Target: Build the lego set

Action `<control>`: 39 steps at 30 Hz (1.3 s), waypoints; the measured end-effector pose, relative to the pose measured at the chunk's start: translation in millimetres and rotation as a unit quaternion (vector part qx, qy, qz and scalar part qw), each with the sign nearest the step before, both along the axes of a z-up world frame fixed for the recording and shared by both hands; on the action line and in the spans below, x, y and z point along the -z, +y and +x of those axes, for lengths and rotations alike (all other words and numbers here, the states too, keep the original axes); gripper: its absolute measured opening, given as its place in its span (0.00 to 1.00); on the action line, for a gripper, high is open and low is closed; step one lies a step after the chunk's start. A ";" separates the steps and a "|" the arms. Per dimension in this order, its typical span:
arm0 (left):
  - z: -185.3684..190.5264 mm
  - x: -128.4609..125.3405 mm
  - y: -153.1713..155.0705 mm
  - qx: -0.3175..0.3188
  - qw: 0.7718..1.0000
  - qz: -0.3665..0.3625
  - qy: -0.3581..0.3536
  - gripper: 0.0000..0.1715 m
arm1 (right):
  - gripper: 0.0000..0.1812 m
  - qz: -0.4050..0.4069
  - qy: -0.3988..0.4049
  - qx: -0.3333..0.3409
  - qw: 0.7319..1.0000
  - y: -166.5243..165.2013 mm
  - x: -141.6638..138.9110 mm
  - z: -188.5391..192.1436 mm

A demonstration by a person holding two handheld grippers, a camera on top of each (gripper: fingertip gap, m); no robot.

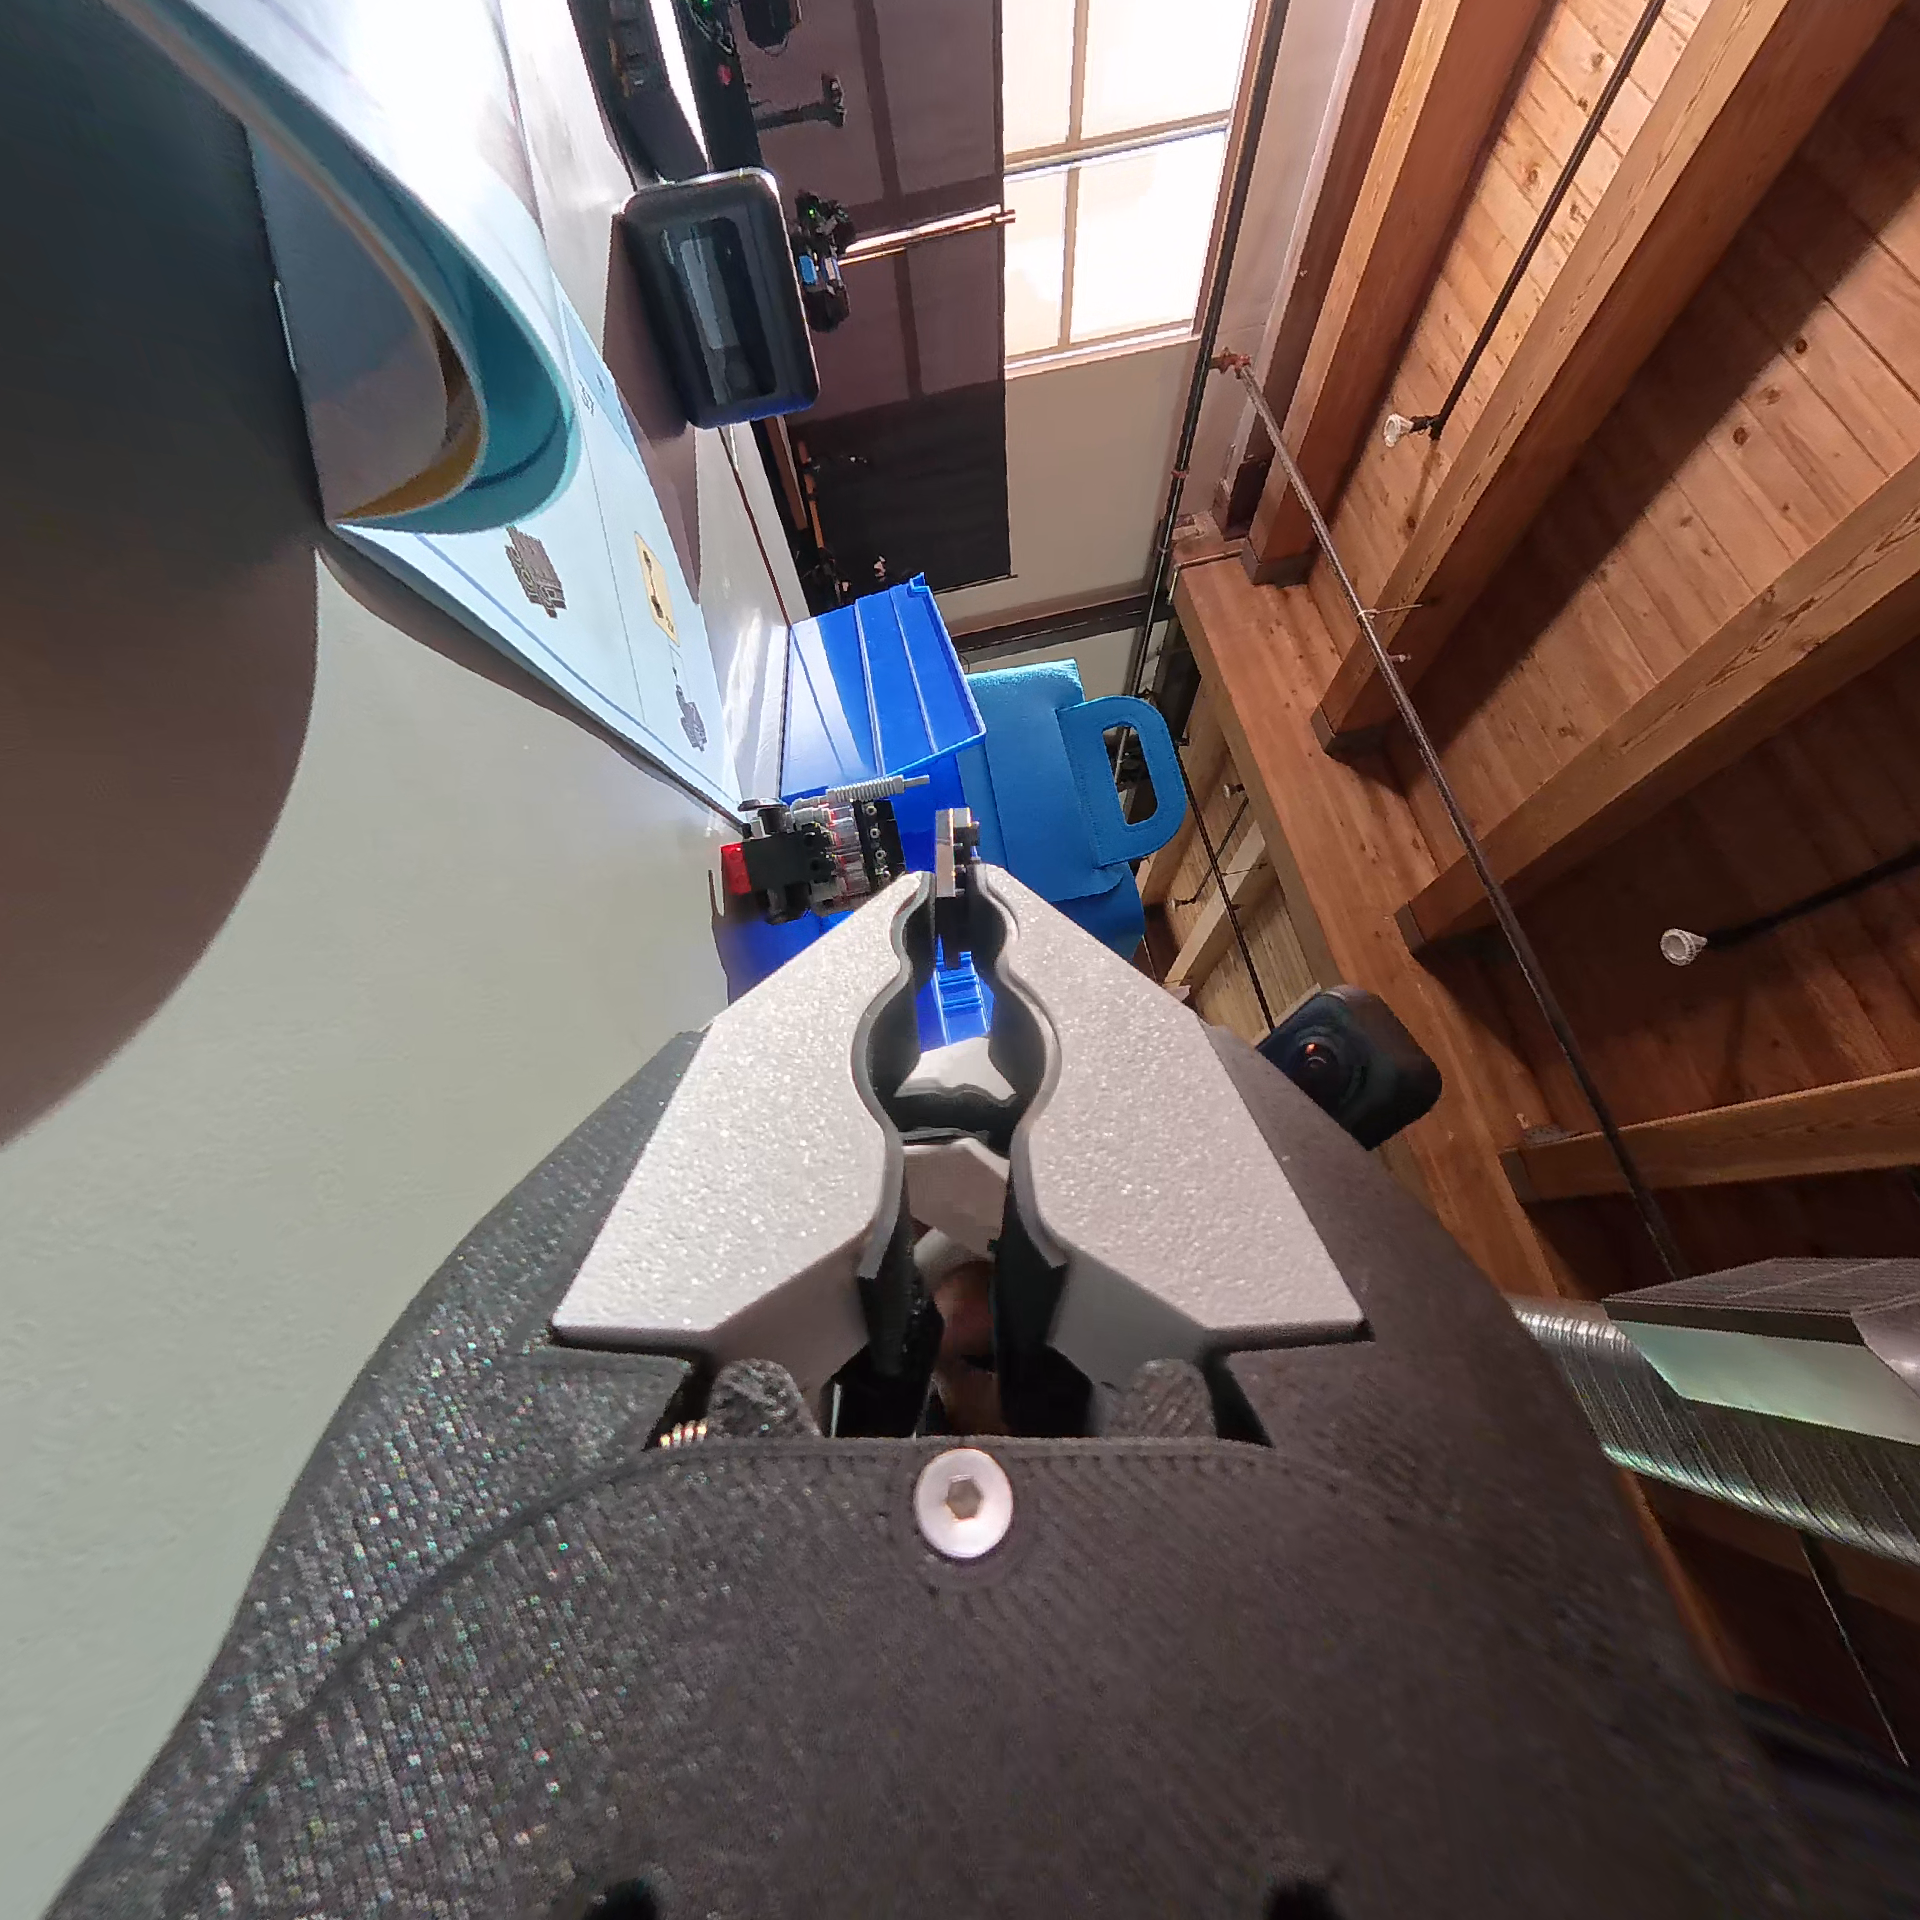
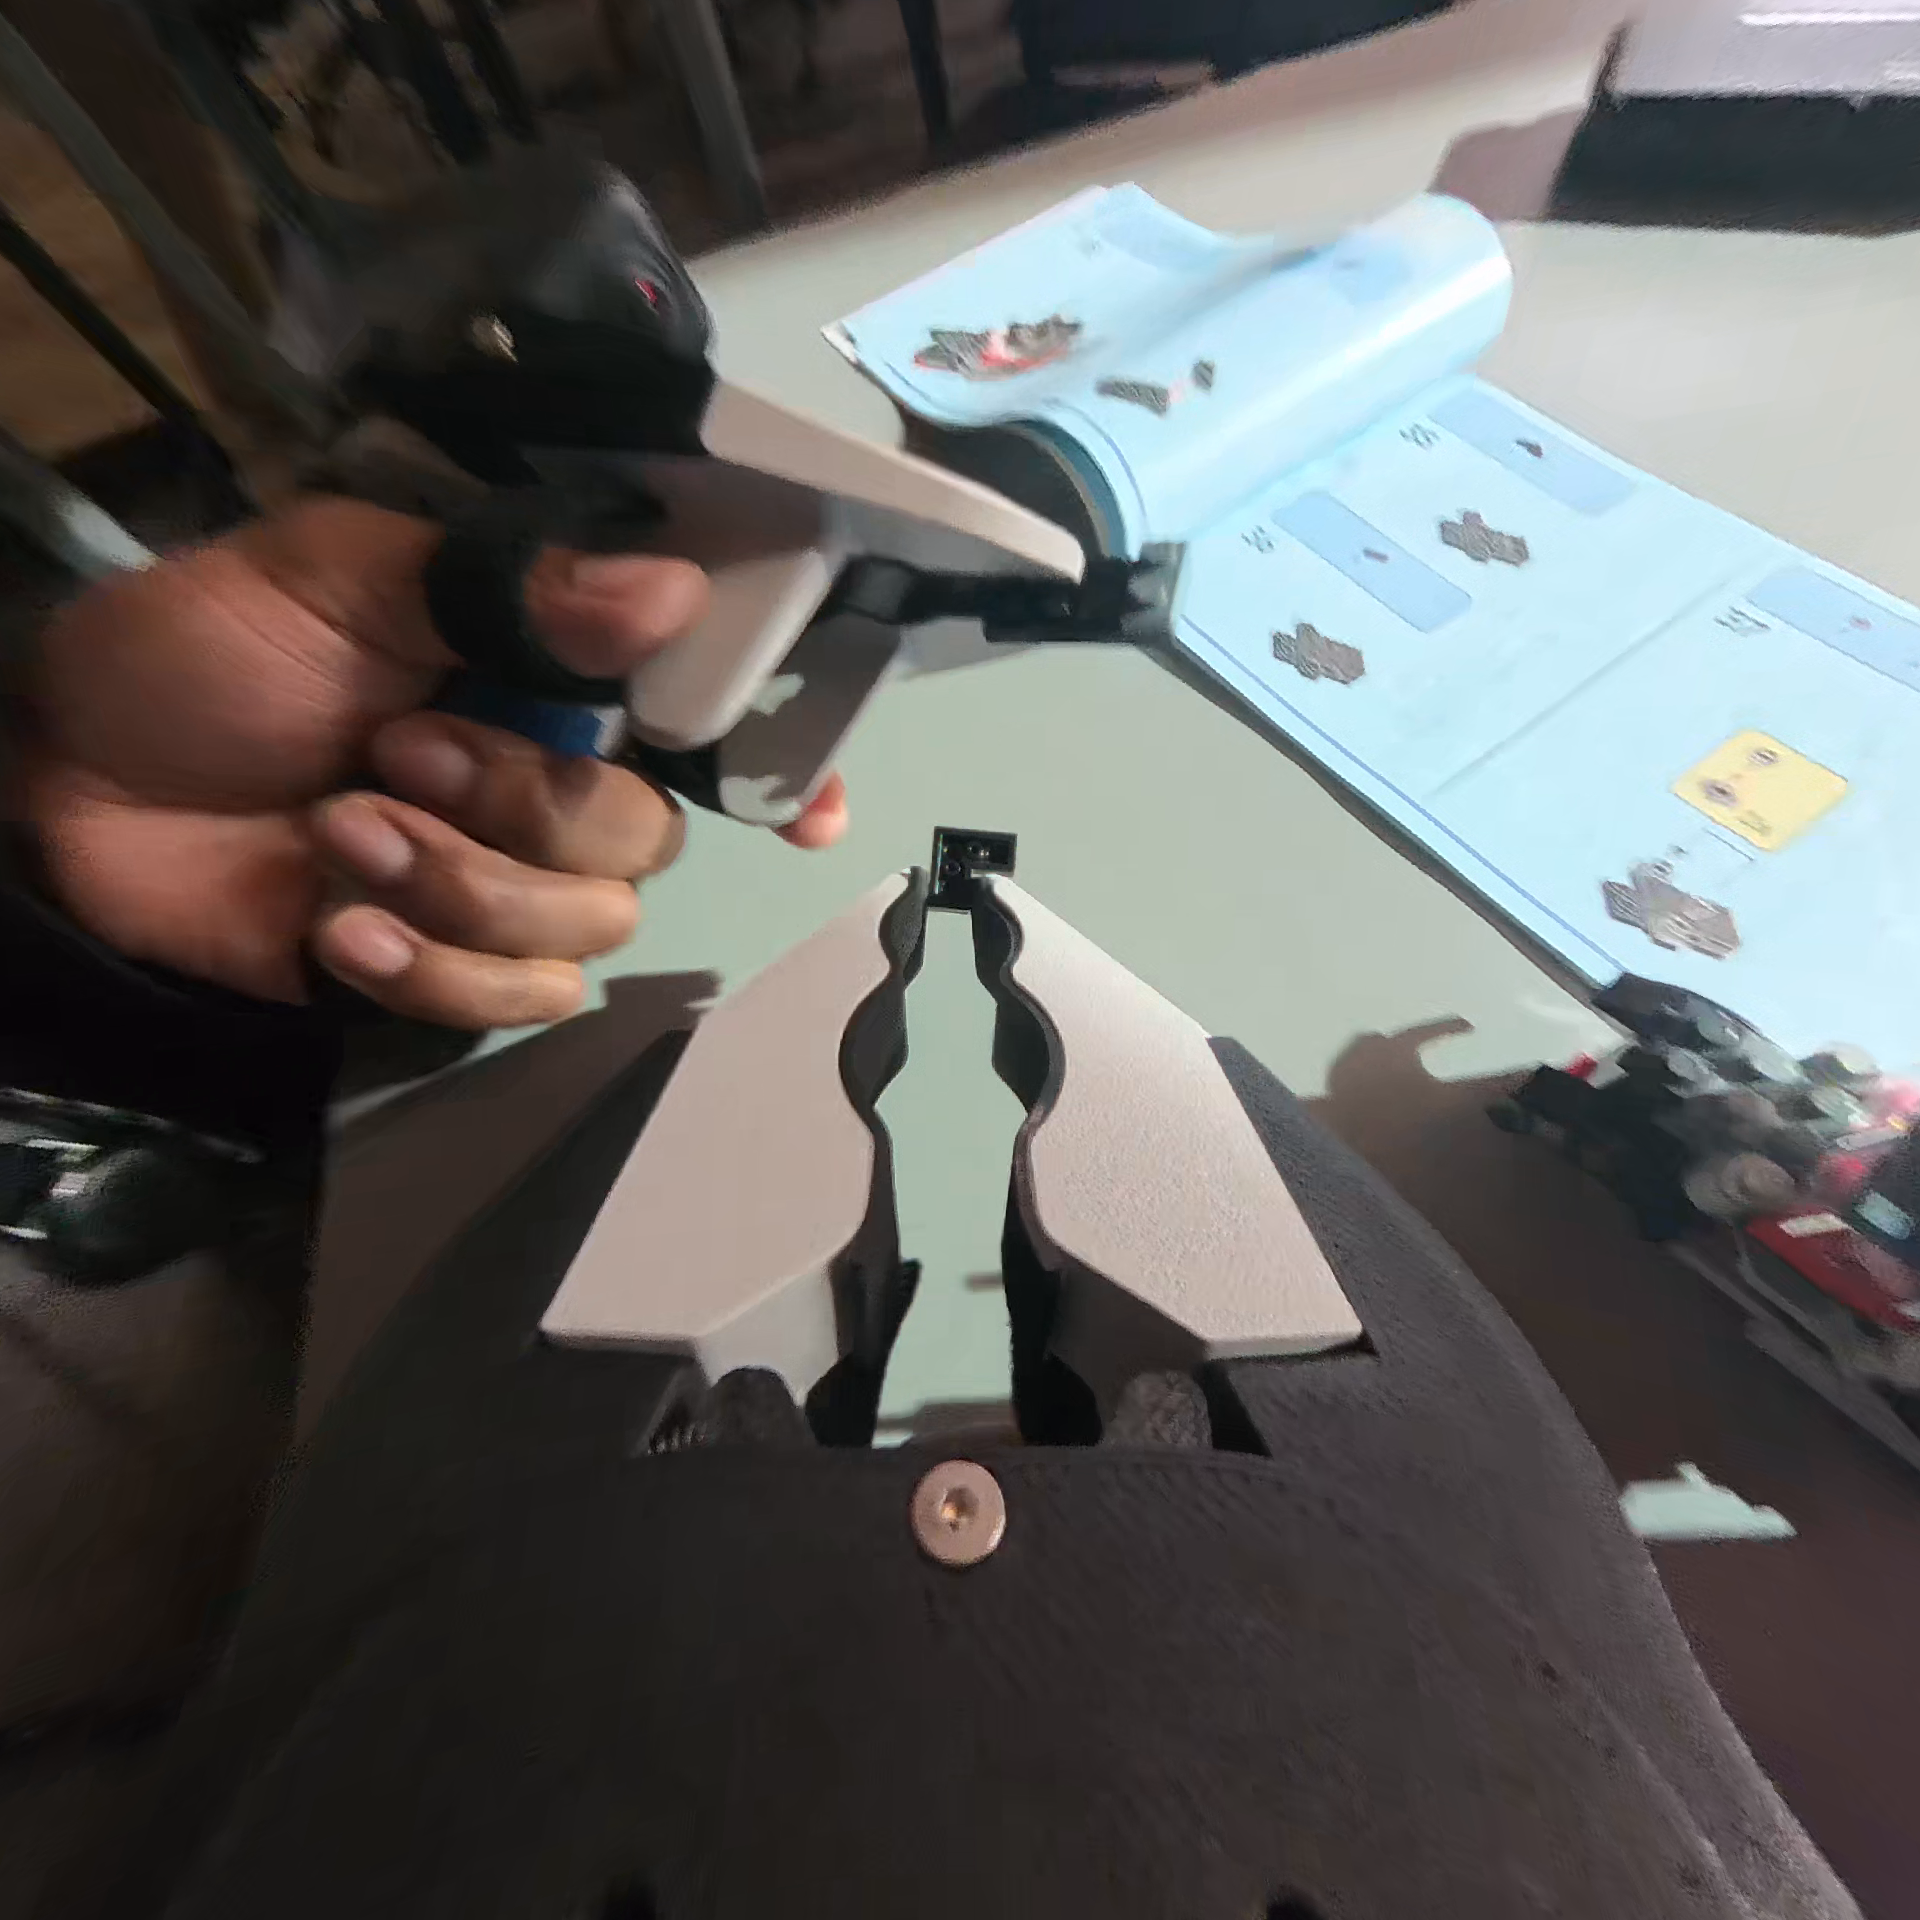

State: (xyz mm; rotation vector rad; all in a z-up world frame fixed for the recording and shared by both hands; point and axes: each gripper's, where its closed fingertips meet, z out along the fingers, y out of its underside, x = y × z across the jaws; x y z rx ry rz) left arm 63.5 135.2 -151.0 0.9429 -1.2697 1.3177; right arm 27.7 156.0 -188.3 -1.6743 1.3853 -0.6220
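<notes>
Plate [image 2: 971, 859] is sitting pinched in the right hand-held gripper [image 2: 951, 891], left hand-held gripper [image 1: 951, 883] clamping a grey piece [image 1: 954, 844], model [image 1: 821, 842] lying just ahead-left.

Worktop [image 1: 436, 935]: pale grey-green, smooth, lit by daylight; hard-edged shadows are cast across it in the right wrist view.
Ceiling [image 1: 1621, 644]: warm brown timber planks carried on heavy wooden beams; a dark metal rod [image 1: 1455, 790] is run beneath them.
Window [image 1: 1122, 177]: multi-pane, white-framed, brightly overexposed, set in a white wall [image 1: 1091, 478].
Dark panel [image 1: 914, 499]: seen beside the window, hung along the wall.
Far background in the right wrist view: dark, blurred, with upright bars [image 2: 717, 104] that cannot be identified.
</notes>
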 end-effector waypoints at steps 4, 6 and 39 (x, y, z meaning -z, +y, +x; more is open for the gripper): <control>-1.3 -0.7 -0.5 0.007 1.000 -0.004 0.004 0.03 | 0.05 0.119 -0.043 -0.024 0.992 12.5 -23.2 7.1; -2.7 -1.1 -0.9 0.013 1.000 -0.006 0.006 0.03 | 0.05 0.173 -0.059 -0.030 0.983 13.7 -32.6 8.5; -16.5 -11.3 -1.2 0.064 0.997 -0.043 0.010 0.03 | 0.05 0.389 -0.109 0.021 0.914 -15.7 -59.4 14.6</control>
